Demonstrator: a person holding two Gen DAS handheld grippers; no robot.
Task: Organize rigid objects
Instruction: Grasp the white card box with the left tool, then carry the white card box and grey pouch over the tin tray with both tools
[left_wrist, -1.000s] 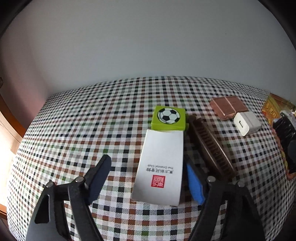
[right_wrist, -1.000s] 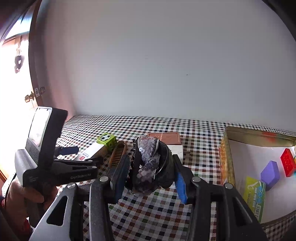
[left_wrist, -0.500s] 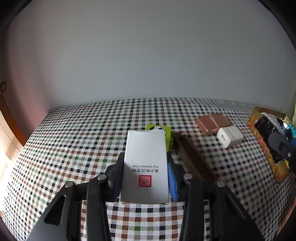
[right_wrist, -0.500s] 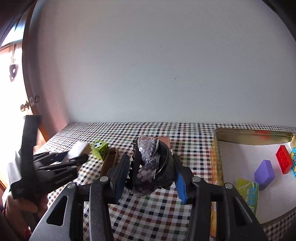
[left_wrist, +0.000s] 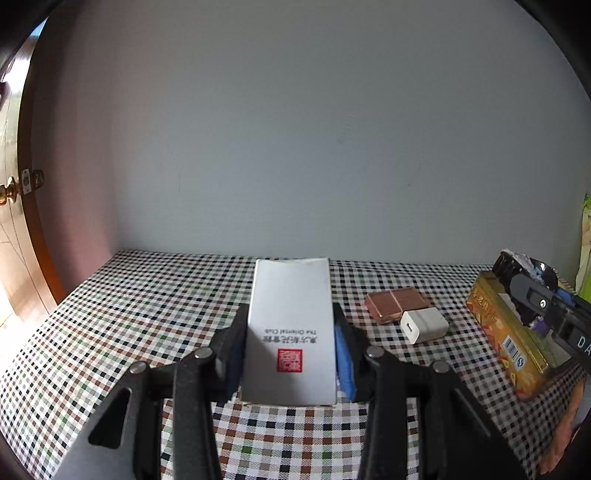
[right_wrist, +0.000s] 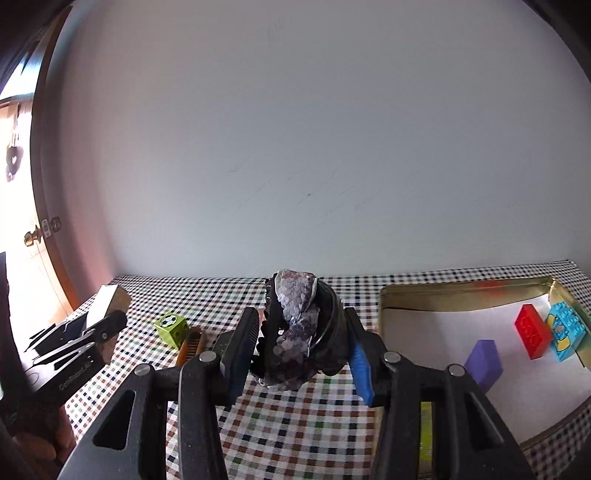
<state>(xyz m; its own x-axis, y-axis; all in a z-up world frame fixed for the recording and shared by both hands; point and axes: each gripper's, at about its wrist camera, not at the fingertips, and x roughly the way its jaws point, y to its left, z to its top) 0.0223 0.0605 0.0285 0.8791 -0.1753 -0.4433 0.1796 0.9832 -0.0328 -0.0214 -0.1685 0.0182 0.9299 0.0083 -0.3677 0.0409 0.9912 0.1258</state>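
My left gripper (left_wrist: 290, 325) is shut on a white box (left_wrist: 291, 288) with a red stamp, held clear of the checked tablecloth and tilted upward. The right wrist view shows that box (right_wrist: 107, 301) at the far left, in the left gripper (right_wrist: 94, 326). My right gripper (right_wrist: 301, 321) is shut on a dark sequinned hair clip (right_wrist: 295, 306), just left of an open gold tin (right_wrist: 461, 291). The left wrist view has the clip (left_wrist: 528, 269) above the tin's near wall (left_wrist: 506, 336).
In the tin lie a red brick (right_wrist: 532, 330), a blue brick (right_wrist: 565, 328) and a purple block (right_wrist: 484, 360) on white paper. A green football block (right_wrist: 171, 326) and brown comb (right_wrist: 190, 349) sit on the cloth. A copper case (left_wrist: 397, 302) and white charger (left_wrist: 424, 325) lie right of the box.
The left jaws closed on the white box and raised it off the cloth, tipping upward. The right gripper carried the clip rightward, closer to the tin.
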